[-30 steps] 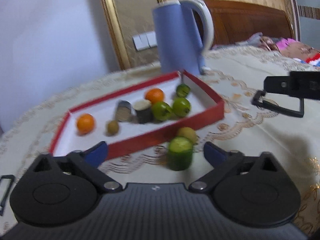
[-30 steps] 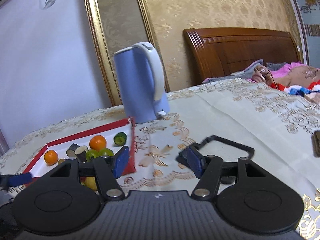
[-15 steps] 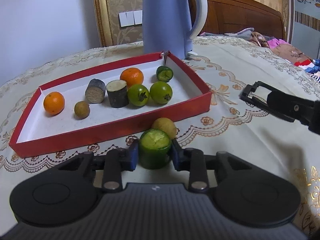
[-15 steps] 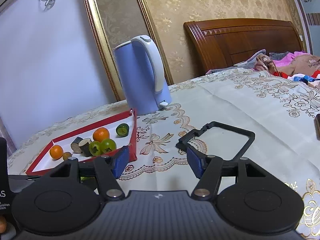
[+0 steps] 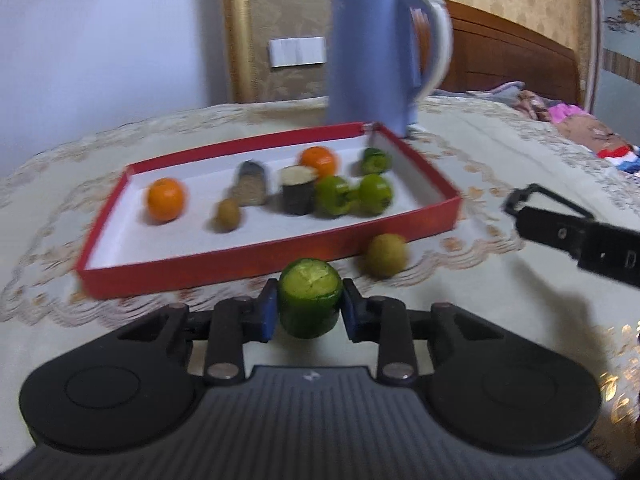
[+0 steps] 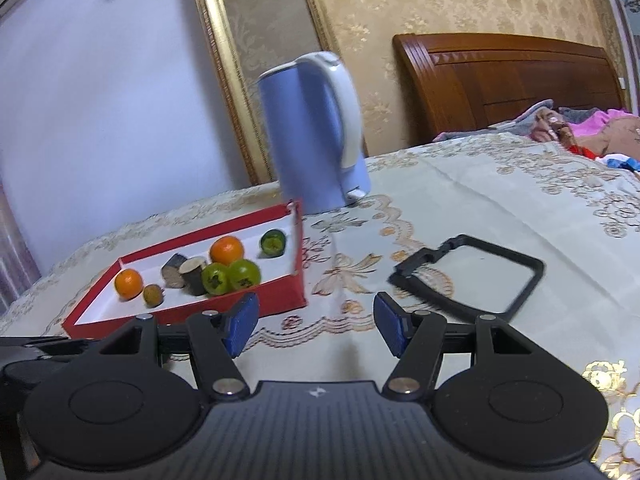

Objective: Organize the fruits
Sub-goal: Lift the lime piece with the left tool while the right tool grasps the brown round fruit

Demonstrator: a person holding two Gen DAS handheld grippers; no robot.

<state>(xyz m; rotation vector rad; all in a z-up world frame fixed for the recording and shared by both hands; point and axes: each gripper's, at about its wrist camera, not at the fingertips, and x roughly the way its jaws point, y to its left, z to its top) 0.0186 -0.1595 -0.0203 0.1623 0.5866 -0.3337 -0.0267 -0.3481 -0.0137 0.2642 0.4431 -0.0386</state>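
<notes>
A shallow red cardboard tray [image 5: 248, 264] lies on the counter covered with a cream embroidered cloth [image 6: 500, 216]. Behind its far right corner stands a tall blue electric kettle [image 6: 308, 140]. In the tray are two round oranges [image 5: 165, 198], two green round fruits [image 5: 374, 193] side by side, and two dark cut stem pieces [image 5: 297, 190] between them. Just before the tray's near wall sits a small yellow-brown round fruit [image 5: 386, 255]. To its left, a green cut cucumber piece [image 5: 310, 300] is between the pads of the left gripper [image 5: 309, 314]. A black rectangular plastic frame [image 6: 472, 276] lies to the right of the tray.
</notes>
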